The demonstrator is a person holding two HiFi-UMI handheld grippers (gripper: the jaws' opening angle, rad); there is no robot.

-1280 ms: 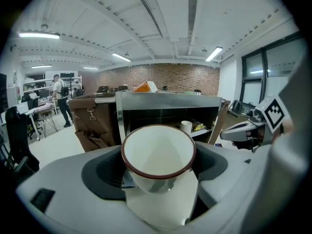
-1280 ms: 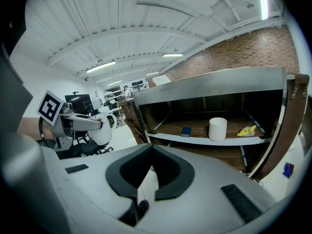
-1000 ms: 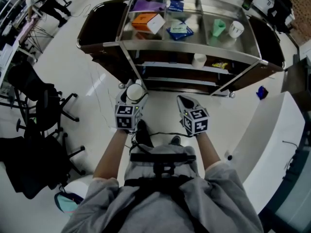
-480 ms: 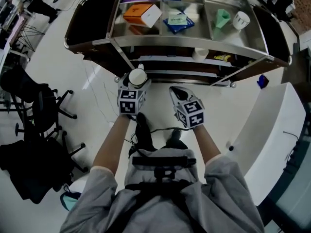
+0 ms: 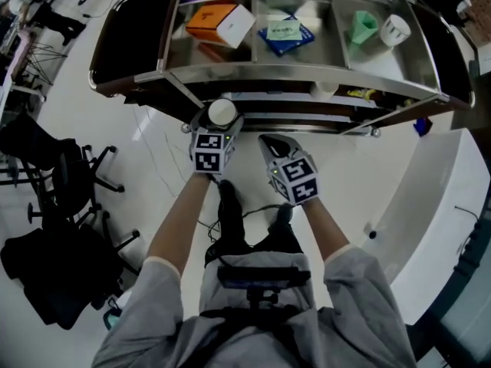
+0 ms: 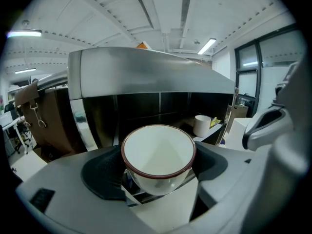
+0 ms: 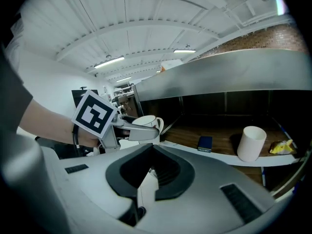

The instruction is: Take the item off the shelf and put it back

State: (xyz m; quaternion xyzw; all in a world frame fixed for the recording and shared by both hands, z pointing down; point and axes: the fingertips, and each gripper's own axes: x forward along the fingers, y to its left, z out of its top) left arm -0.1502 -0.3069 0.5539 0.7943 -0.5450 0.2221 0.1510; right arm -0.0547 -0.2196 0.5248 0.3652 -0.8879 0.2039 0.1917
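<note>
Steel shelf unit [image 5: 307, 73] stands on a glossy white floor [image 5: 146, 140], with dark side wings left and right. A person in a grey top stands facing it with both forearms out. Black office chair [image 5: 65, 167] is well off to the person's left. Left claw [image 5: 216, 129] is gripping a white mug [image 6: 158, 152] with a dark red rim. The mug is upright and mouth up, its body seated between the dark pads, and its handle is visible from the right gripper view. The mug is held in the air just in front of the unit's front rail, resting on no shelf. Right claw [image 5: 270, 141] is beside the left and apart from it, with its jaws drawn together to a point and nothing between them. The top tier holds an orange-and-white box [image 5: 222, 23], a blue packet [image 5: 284, 33], a green cup [image 5: 363, 27] and a second white mug [image 5: 395, 29]. The lower shelf holds a plain white cup [image 7: 251, 143], a yellow packet [image 7: 282, 147] just beside it and a small blue box [image 7: 205, 143].
</note>
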